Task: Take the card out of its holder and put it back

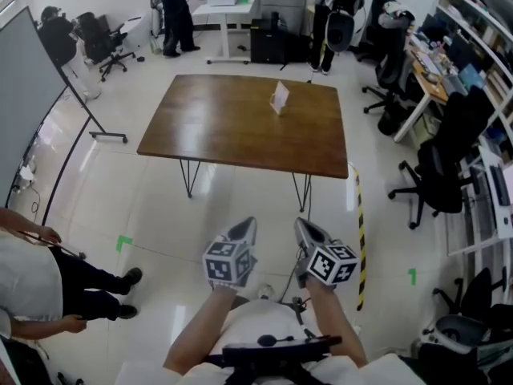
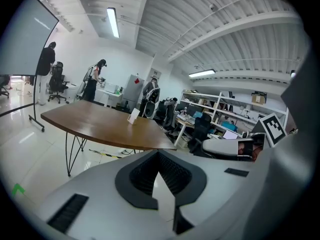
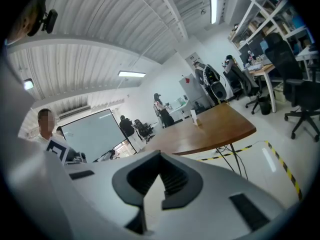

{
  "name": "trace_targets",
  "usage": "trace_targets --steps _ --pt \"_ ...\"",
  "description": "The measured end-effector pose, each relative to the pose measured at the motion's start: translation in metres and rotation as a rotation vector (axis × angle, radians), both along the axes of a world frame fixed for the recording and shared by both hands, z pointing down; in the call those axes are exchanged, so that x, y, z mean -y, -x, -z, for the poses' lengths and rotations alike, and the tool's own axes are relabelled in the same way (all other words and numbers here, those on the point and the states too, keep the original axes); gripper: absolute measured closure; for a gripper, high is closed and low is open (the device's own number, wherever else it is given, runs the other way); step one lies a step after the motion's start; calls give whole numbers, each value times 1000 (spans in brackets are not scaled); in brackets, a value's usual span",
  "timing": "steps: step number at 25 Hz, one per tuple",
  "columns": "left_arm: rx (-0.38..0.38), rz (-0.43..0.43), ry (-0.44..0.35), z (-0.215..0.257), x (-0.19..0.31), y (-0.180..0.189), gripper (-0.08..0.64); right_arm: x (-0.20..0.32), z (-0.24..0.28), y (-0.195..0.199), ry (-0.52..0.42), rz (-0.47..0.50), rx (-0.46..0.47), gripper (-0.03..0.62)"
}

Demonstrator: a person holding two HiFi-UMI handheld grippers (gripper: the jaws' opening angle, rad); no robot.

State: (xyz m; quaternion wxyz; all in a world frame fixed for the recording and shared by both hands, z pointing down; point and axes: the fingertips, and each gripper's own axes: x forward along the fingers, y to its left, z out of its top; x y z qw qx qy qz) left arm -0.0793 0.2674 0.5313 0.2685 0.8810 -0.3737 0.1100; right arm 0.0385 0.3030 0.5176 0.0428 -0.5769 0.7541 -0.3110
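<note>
A white card in a small holder point(image 1: 279, 97) stands upright on the far right part of a brown wooden table point(image 1: 232, 127). Both grippers hang low over the floor, well short of the table's near edge. My left gripper point(image 1: 243, 229) and right gripper point(image 1: 304, 229) sit side by side and point toward the table. In the left gripper view the left gripper point(image 2: 159, 154) has its jaws together with nothing between them, and the card point(image 2: 133, 116) shows far off on the table point(image 2: 100, 124). The right gripper point(image 3: 160, 156) is likewise shut and empty, with the card point(image 3: 193, 116) distant.
A person point(image 1: 32, 279) stands at the left, near me. A grey board on a wheeled stand point(image 1: 24, 95) is further left. Office chairs point(image 1: 437, 175) and desks with shelves line the right side. Yellow-black tape point(image 1: 360, 231) runs along the floor by the table's right legs.
</note>
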Motion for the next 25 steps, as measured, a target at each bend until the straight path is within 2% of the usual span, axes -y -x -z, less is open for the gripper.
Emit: trace_targets --steps 5,9,17,25 --pt "8 17 -8 3 18 -19 565 21 0 -20 -4 15 14 588" --pt "10 24 -6 3 28 -23 565 33 -2 -22 -1 29 22 588" --pt "8 -1 15 -7 52 -43 563 58 -14 -36 23 16 29 588" --pt "1 -20 14 -8 110 -71 563 110 -17 -63 36 -1 18 588"
